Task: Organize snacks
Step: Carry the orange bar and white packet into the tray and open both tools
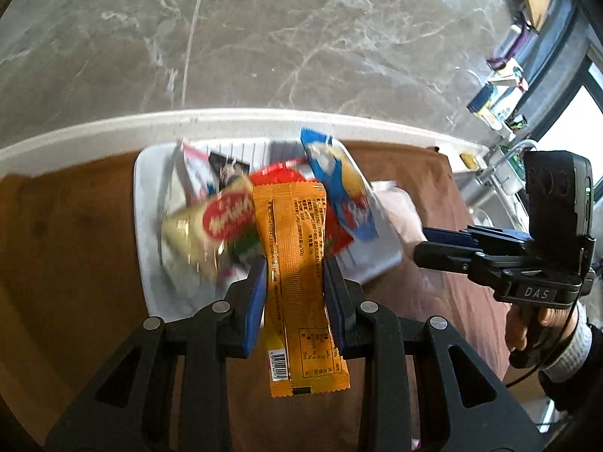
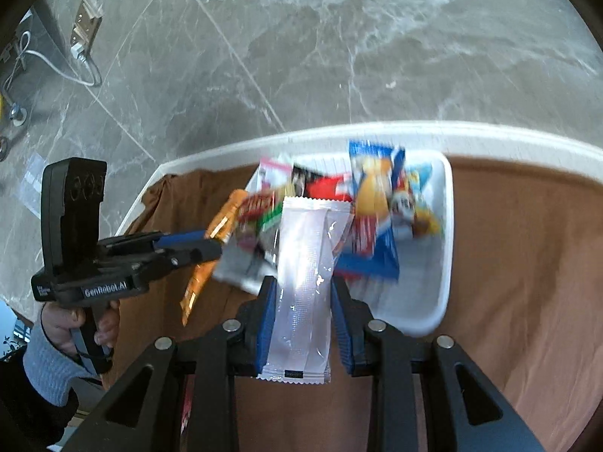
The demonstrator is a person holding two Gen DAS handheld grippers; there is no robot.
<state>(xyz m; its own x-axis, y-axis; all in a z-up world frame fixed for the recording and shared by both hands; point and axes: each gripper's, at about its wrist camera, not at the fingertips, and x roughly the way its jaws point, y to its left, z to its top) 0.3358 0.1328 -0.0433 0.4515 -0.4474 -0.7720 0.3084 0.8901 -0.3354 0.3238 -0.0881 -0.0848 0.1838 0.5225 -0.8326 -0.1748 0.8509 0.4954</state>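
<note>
My left gripper (image 1: pixel 294 263) is shut on an orange snack packet (image 1: pixel 297 263), held lengthwise over the near end of a white tray (image 1: pixel 147 226). My right gripper (image 2: pixel 304 282) is shut on a white and clear packet (image 2: pixel 305 282), held over the near left corner of the same tray (image 2: pixel 444 248). The tray holds several packets: a blue one (image 1: pixel 339 184), a red and gold one (image 1: pixel 222 218) and a red one (image 2: pixel 328 184). The right gripper shows in the left wrist view (image 1: pixel 426 243). The left gripper with the orange packet (image 2: pixel 222 222) shows in the right wrist view.
The tray lies on a brown cloth (image 1: pixel 75 245) over a white-rimmed table (image 1: pixel 264 116). Beyond the rim is grey marble floor (image 2: pixel 301 56). A cable and a wall plate (image 2: pixel 84 19) are at far left. Shelves with boxes (image 1: pixel 497 90) stand at right.
</note>
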